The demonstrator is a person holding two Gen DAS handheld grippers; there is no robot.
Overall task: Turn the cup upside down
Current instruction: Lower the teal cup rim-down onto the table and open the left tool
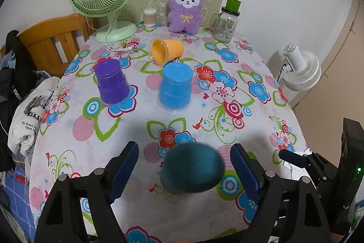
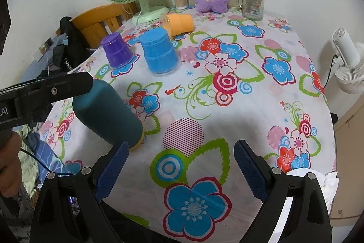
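Table [image 1: 136,208], left to right: purple cup [image 1: 111,83] upside down toward the left edge; blue cup [image 1: 175,87] upside down mid-table; orange cup [image 1: 166,52] on its side behind them. Teal cup [image 1: 192,169], tilted, blurred, by the near edge between the left gripper's [image 1: 185,171] spread jaws; contact unclear. Right gripper [image 2: 182,171]: jaws apart, holding nothing.

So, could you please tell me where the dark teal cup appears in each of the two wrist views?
Left wrist view: the dark teal cup is bottom centre, blurred, between the left gripper jaws.
Right wrist view: the same cup is at left, tilted, just below the left gripper's arm.
Shared landmark: the upside-down blue cup stands beyond it in both.
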